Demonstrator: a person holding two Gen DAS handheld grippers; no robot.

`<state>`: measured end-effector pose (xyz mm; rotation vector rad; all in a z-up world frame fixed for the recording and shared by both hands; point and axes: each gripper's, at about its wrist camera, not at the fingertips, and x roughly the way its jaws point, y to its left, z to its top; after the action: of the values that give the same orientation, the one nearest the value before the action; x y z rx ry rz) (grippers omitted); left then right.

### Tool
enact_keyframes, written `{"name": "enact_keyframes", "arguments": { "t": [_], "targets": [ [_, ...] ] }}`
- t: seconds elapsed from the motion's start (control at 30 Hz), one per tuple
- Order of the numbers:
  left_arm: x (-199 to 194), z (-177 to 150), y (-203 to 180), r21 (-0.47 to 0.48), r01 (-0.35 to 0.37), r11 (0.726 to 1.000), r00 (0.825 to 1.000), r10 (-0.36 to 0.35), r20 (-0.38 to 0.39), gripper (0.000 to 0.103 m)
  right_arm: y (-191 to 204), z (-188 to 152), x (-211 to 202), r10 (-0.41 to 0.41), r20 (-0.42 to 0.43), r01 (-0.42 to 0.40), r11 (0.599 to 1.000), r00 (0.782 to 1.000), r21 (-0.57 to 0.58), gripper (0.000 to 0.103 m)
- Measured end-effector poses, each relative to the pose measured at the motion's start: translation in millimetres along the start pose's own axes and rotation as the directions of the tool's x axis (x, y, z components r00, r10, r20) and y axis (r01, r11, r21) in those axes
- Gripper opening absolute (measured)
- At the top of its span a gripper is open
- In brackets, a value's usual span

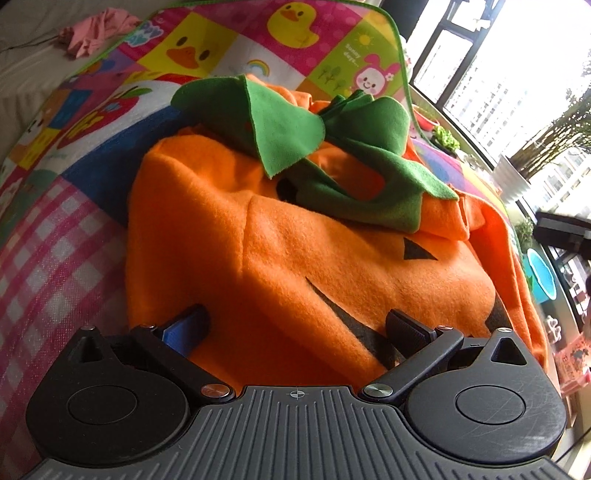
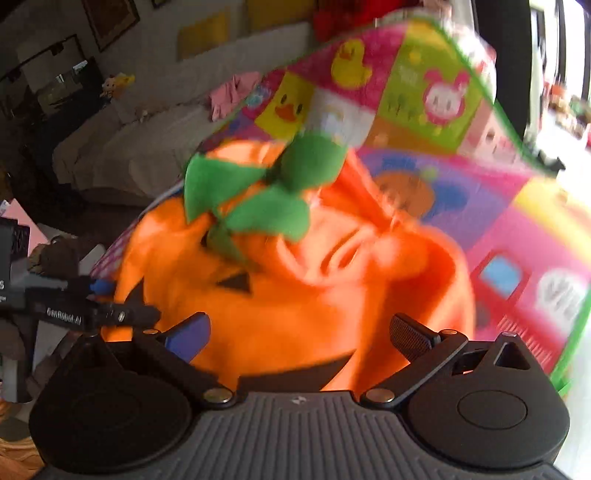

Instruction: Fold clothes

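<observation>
An orange fleece pumpkin costume (image 1: pixel 295 258) with a green leaf collar (image 1: pixel 288 133) and black face cut-outs lies bunched on a colourful cartoon play mat (image 1: pixel 221 40). My left gripper (image 1: pixel 295 325) is open, its fingers spread over the costume's near edge. In the right wrist view the costume (image 2: pixel 295 288) is blurred, with the green collar (image 2: pixel 258 192) on top. My right gripper (image 2: pixel 299 332) is open over the near orange edge. The left gripper (image 2: pixel 122 314) shows at the left of that view, at the costume's side.
A pink garment (image 1: pixel 96 33) lies on a beige sofa beyond the mat, also in the right wrist view (image 2: pixel 232 92). Windows, potted plants (image 1: pixel 447 138) and a white stack (image 1: pixel 511 177) line the right side. The mat's green edge (image 2: pixel 569 350) runs near right.
</observation>
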<state>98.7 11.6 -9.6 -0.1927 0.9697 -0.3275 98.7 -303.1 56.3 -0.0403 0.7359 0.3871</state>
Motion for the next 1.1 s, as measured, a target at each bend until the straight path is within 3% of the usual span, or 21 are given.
{"name": "enact_keyframes", "arguments": {
  "t": [0.07, 0.13, 0.27, 0.4, 0.47, 0.6, 0.67, 0.77, 0.83, 0.9, 0.93, 0.97, 1.03, 1.1],
  "targets": [
    [2.4, 4.1, -4.9, 0.029, -0.018, 0.999, 0.999, 0.019, -0.029, 0.103, -1.2, 24.8, -18.0, -0.104, 0.137, 0.118, 0.988, 0.985, -0.1, 0.103],
    [4.4, 10.0, -6.9, 0.032, -0.02, 0.999, 0.998, 0.022, -0.051, 0.103, -2.3, 46.9, -15.6, -0.138, 0.187, 0.167, 0.975, 0.973, -0.147, 0.103],
    [-5.0, 24.2, 0.7, -0.017, 0.052, 0.998, 0.999, -0.052, 0.01, 0.103, 4.9, 68.9, 27.0, -0.112, 0.128, 0.135, 0.972, 0.985, -0.191, 0.103],
    [-8.0, 33.0, 7.3, -0.011, 0.01, 1.0, 0.999, -0.009, 0.051, 0.103, 42.3, 66.6, 90.6, -0.072, 0.03, 0.078, 0.948, 0.997, -0.308, 0.099],
    [-6.9, 34.4, 12.0, -0.005, -0.02, 1.0, 0.998, 0.021, 0.059, 0.103, 63.2, 62.7, 114.5, -0.057, 0.006, 0.054, 0.922, 0.998, -0.382, 0.093],
    [-9.6, 37.9, 21.8, -0.003, -0.042, 0.999, 0.995, 0.043, 0.088, 0.103, 95.3, 53.8, 151.1, -0.055, -0.021, 0.036, 0.843, 0.998, -0.537, 0.091],
    [-12.8, 41.2, 25.5, 0.002, -0.051, 0.999, 0.994, 0.05, 0.102, 0.103, 102.3, 50.0, 165.1, -0.124, 0.03, 0.115, 0.77, 0.992, -0.627, 0.091],
    [-18.3, 47.9, 29.7, 0.014, -0.07, 0.997, 0.99, 0.068, 0.125, 0.103, 84.1, 62.6, 177.3, -0.284, 0.165, 0.321, 0.699, 0.945, -0.639, 0.091],
    [-21.8, 55.1, 30.7, 0.022, -0.084, 0.996, 0.986, 0.08, 0.146, 0.103, 57.9, 78.1, 178.3, -0.397, 0.241, 0.459, 0.671, 0.886, -0.583, 0.091],
    [-22.5, 64.3, 30.0, 0.025, -0.096, 0.995, 0.983, 0.09, 0.163, 0.103, 31.7, 90.7, 175.2, -0.498, 0.3, 0.578, 0.629, 0.813, -0.52, 0.091],
    [-21.7, 68.7, 29.1, 0.028, -0.101, 0.994, 0.981, 0.095, 0.169, 0.103, 20.9, 97.0, 170.3, -0.525, 0.304, 0.604, 0.635, 0.795, -0.483, 0.091],
    [-19.1, 72.9, 27.1, 0.036, -0.106, 0.994, 0.98, 0.099, 0.171, 0.103, 11.3, 103.9, 161.8, -0.523, 0.285, 0.594, 0.677, 0.803, -0.434, 0.091],
    [-11.2, 80.8, 21.0, 0.06, -0.115, 0.992, 0.98, 0.104, 0.169, 0.103, -0.3, 115.8, 140.2, -0.432, 0.206, 0.478, 0.82, 0.878, -0.315, 0.091],
    [-1.2, 88.2, 13.7, 0.089, -0.128, 0.988, 0.981, 0.113, 0.161, 0.103, -4.2, 120.0, 124.0, -0.291, 0.135, 0.314, 0.926, 0.947, -0.211, 0.091]
  ]
}}
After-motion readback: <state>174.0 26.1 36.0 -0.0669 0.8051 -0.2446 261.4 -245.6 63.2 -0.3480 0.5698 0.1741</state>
